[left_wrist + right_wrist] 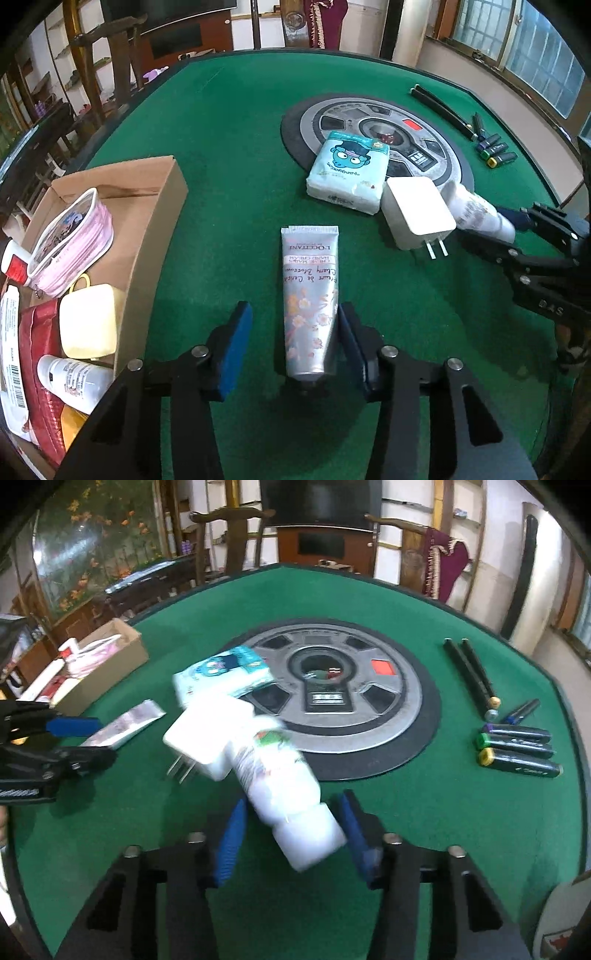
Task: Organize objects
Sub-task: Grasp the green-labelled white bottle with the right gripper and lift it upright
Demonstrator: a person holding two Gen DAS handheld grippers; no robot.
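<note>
Hand cream tube [310, 295] lies on green felt [229, 155] betw. left gripper [295, 350] pads; right pad touches, left pad stands clear, so not yet clamped. Judged light, soft, squashable; best taken nr cap end. White bottle [284, 794] sits betw. right gripper [291, 834] pads; blurred, contact can't be told. Judged stiff, slick.

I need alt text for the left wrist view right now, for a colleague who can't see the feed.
The left claw straddles a silver hand cream tube lying on green felt, one pad at the tube's edge, the other apart. A cardboard box of toiletries sits at left; beyond lie a tissue pack and white charger.
</note>
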